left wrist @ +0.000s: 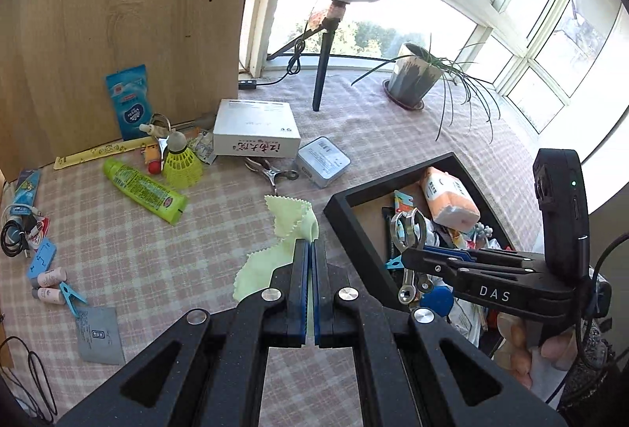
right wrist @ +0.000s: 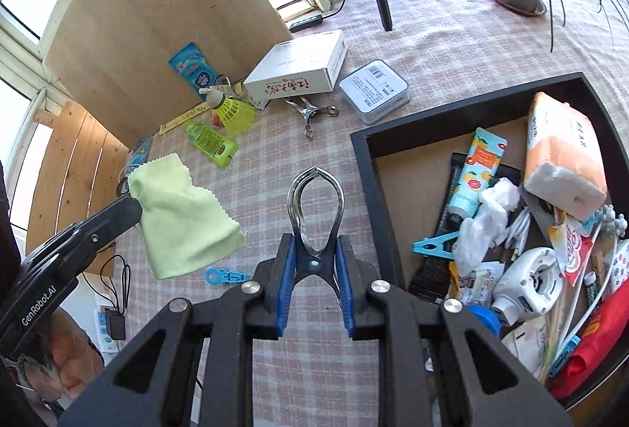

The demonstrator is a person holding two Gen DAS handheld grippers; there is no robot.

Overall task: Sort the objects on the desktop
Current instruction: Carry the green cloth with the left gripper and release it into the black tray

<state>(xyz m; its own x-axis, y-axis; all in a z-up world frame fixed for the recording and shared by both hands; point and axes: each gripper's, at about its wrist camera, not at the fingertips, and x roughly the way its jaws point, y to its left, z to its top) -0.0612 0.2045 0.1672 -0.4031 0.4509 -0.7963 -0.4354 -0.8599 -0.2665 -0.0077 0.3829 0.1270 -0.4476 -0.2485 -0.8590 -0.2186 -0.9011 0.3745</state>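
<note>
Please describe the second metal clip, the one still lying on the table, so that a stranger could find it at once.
Start at the white box near the wooden board. The metal clip lies on the checked cloth just before it, beside the grey tin. It alone there is bare shiny steel.

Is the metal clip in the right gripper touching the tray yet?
Apart. The right wrist view shows the metal clip pinched in the right gripper over tablecloth, with bare cloth between it and the tray.
</note>
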